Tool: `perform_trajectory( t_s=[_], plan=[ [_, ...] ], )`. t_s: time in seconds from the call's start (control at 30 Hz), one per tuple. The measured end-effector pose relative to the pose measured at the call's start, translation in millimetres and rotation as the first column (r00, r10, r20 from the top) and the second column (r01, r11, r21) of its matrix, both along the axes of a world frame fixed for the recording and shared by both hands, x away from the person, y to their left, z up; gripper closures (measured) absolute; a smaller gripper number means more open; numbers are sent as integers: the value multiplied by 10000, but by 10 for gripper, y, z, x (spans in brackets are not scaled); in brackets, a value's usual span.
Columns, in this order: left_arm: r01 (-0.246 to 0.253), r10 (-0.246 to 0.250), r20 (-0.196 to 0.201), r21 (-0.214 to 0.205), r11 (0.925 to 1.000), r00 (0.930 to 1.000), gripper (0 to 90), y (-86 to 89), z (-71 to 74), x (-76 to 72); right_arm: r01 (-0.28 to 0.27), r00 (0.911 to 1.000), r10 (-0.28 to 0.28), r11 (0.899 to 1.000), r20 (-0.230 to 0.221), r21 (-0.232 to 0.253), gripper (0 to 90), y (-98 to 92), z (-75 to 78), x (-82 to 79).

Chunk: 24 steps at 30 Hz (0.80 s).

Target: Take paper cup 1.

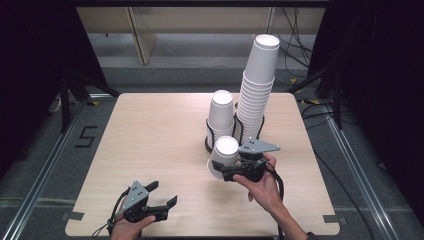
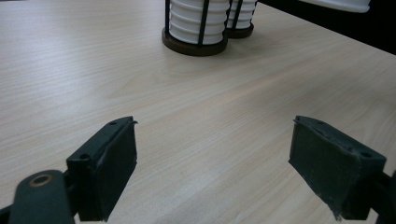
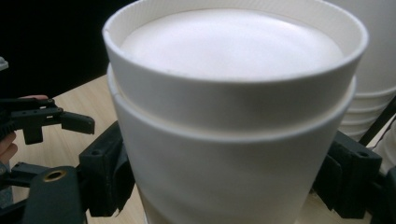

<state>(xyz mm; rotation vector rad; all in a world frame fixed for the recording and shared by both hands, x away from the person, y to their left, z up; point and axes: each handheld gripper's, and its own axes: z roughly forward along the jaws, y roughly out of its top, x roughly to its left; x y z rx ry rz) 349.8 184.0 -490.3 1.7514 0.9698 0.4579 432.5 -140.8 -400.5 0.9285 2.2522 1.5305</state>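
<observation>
We clamp the right gripper's (image 1: 226,170) fingers on the light, crushable upside-down white paper cups (image 1: 224,156), best squeezed gently mid-wall, while the left gripper's (image 1: 164,194) fingers stand released.

Our table (image 1: 150,150) carries two cup holders right of centre: short stack (image 1: 221,116) left, tall stack (image 1: 256,87) right. Before them, our right gripper (image 1: 231,172) bears nested cups (image 1: 224,156); left gripper (image 1: 161,194) near-left.
</observation>
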Motion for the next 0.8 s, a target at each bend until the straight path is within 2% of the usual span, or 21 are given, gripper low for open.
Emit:
perform_trajectory(
  t_s=[0.1, 0.13, 0.2, 0.23, 0.33, 0.37, 0.4, 0.47, 0.53, 0.63, 0.67, 0.7, 0.77, 0.8],
  plan=[
    [0, 0, 28, -57, 10000, 10000, 146, -5, -1, -5, -21, 9999, 24, 9998, 131, -207, 190, 15, -47, -5],
    [55, -54, 79, -163, 9999, 10000, 146, -6, -4, 0, -72, 9999, 73, 10000, -103, 40, 190, 41, -71, -20],
    [44, -44, 52, -51, 10000, 10000, 146, 1, 7, -6, -197, 9998, 197, 9997, -13, -162, 190, 55, -101, -23],
    [23, -23, 36, -28, 10000, 10000, 146, 1, 10, -10, -235, 9995, 234, 9997, -229, -20, 190, 72, -119, -39],
    [23, -23, 40, -34, 10000, 10000, 145, 1, 11, -8, -391, 9992, 392, 9988, 3, -282, 189, 91, -156, -44],
    [45, -45, 49, -39, 10000, 10000, 146, 1, 8, -6, -355, 9992, 353, 9993, -168, -129, 189, 110, -173, -57],
    [58, -57, 99, -183, 9998, 9999, 145, -8, -1, 1, -447, 9988, 443, 9988, -203, -210, 189, 111, -181, -59],
    [77, -75, 95, -157, 9998, 9999, 145, -7, -3, 2, -492, 9987, 489, 9984, -125, -269, 189, 123, -196, -63],
    [108, -106, 103, -125, 9999, 9999, 146, -5, 1, 3, -504, 9982, 497, 9985, -339, -212, 189, 135, -206, -85],
    [117, -116, 83, -97, 9999, 9999, 145, -7, 4, 0, -833, 9965, 830, 9963, -140, -232, 189, 160, -241, -83],
    [141, -140, 89, -122, 9998, 9999, 146, -8, 1, 2, -625, 9971, 612, 9977, -454, -261, 189, 167, -238, -121],
    [141, -140, 89, -122, 9998, 9999, 145, -8, 1, 2, -763, 9969, 756, 9967, -216, -290, 189, 172, -253, -106],
    [142, -141, 89, -137, 9998, 9999, 146, -6, -1, 1, -845, 9964, 840, 9957, -123, -386, 189, 177, -262, -112],
    [131, -130, 75, -131, 9998, 9999, 146, -6, 1, -3, -768, 9970, 764, 9967, -139, -280, 188, 189, -270, -122]
  ],
)
